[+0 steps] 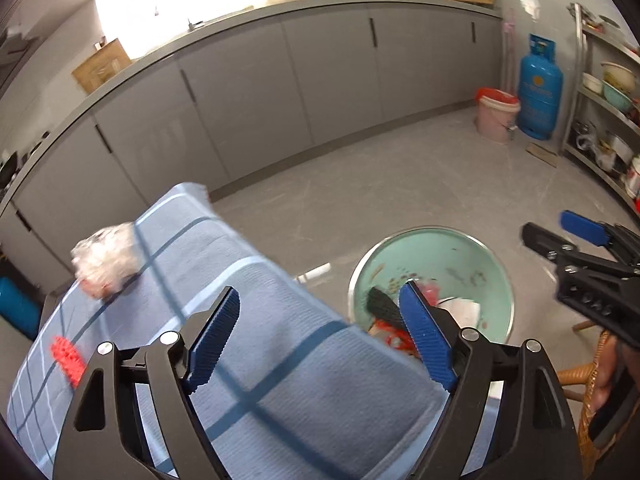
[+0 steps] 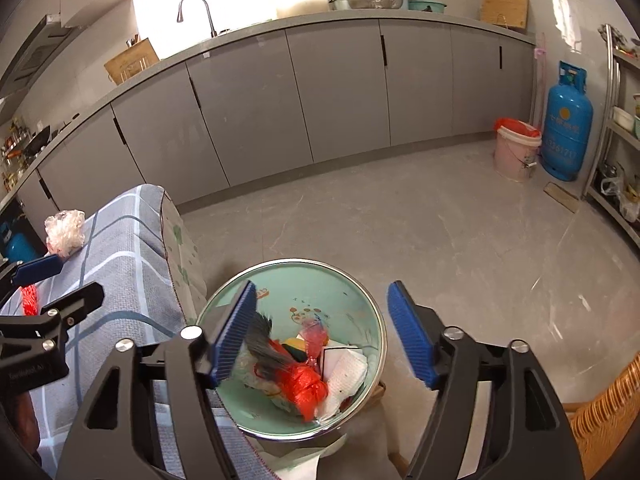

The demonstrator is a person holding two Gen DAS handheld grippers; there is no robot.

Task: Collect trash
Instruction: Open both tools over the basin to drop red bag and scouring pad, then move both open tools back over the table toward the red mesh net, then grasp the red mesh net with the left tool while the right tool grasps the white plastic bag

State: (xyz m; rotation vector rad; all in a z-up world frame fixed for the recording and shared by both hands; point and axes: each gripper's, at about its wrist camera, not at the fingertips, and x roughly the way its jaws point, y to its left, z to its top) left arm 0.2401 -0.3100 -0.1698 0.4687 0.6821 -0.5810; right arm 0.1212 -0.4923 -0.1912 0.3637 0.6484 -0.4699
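While both grippers hang with their blue fingers spread and nothing between them, the collected trash sits in a mint-green basin (image 2: pixel 352 304) on the floor just beside the bench (image 1: pixel 280 360), which is draped in a blue checked cloth.

Seen from the right wrist, the right gripper (image 2: pixel 322 332) is above the basin's heap: a red plastic bag (image 2: pixel 304 388), white crumpled paper (image 2: pixel 348 372), a dark grey feathery piece (image 2: pixel 260 344) and a yellow-and-dark scrap (image 2: pixel 296 350).

The left gripper (image 1: pixel 320 336) is over the bench's edge nearest the basin, one finger above the cloth and the other above the basin rim.

Two pieces lie on the cloth: a crumpled clear plastic wad (image 1: pixel 106 260) near the far end, and a red mesh scrap (image 1: pixel 68 360) at the left side, well apart from the basin.

A wicker chair (image 2: pixel 600 412) stands at the right. Across the floor, a pink bucket (image 2: pixel 516 152) lined in red stands just beside a blue gas cylinder (image 2: pixel 568 124).
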